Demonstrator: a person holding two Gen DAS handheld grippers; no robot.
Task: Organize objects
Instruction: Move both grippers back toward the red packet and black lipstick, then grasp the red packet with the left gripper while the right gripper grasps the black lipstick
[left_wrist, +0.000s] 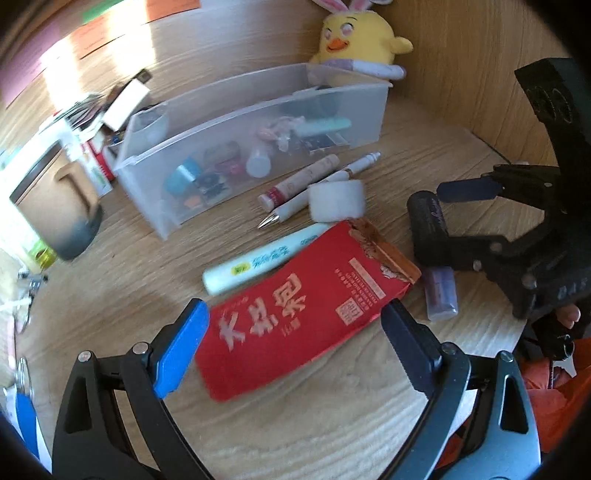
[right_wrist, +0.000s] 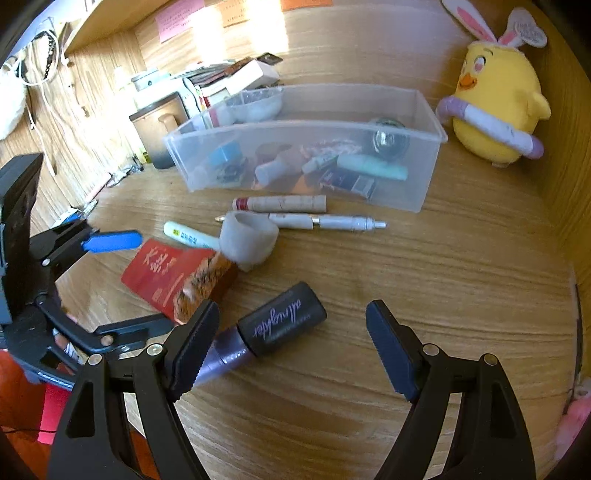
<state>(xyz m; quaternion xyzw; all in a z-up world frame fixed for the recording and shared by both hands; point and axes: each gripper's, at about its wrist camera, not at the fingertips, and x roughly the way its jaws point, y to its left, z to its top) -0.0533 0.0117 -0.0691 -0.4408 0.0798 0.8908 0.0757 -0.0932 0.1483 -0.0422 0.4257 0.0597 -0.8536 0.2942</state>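
both grippers wide – red pkt between

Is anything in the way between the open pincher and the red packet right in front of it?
Nothing visible blocks it. The left gripper is open, and the red packet already lies between its fingers on the desk. A white tube touches the packet's far edge only.

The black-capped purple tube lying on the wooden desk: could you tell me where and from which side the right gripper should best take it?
Grip the black-capped purple tube on its wide black cap, coming down from above with the fingers across its width. It lies flat, slanted between the open fingers of the right gripper, and the cap end looks clear, while the purple end sits under the left finger.
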